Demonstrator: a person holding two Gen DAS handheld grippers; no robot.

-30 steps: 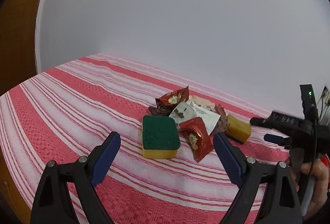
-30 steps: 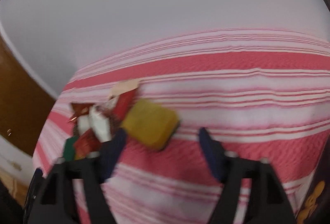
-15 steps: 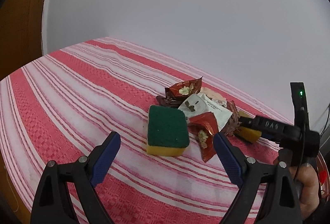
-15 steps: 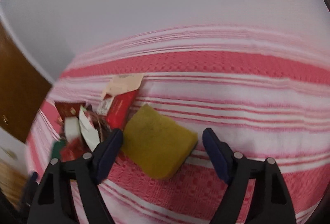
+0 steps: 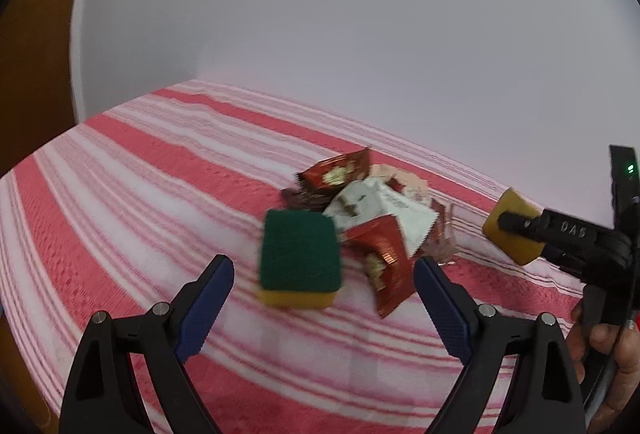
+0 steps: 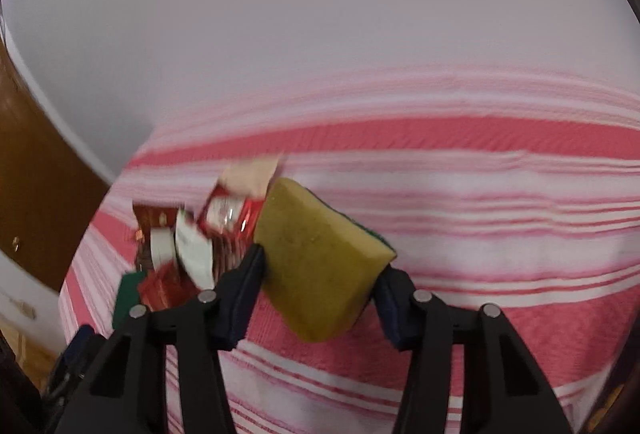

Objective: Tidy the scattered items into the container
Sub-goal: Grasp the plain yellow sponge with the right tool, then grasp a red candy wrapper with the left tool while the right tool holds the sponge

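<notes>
Your right gripper [image 6: 320,276] is closing, pads pressing a yellow sponge [image 6: 320,258] at twelve o'clock. Your left gripper [image 5: 322,294] gapes empty; a green-topped sponge [image 5: 298,254] lies just ahead, wrappers [image 5: 376,210] beyond at one o'clock.

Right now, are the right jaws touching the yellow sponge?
Touching. In the right wrist view, both closing jaws of the right gripper press against the sides of the yellow sponge, which sits between them, tilted above the striped cloth.
</notes>
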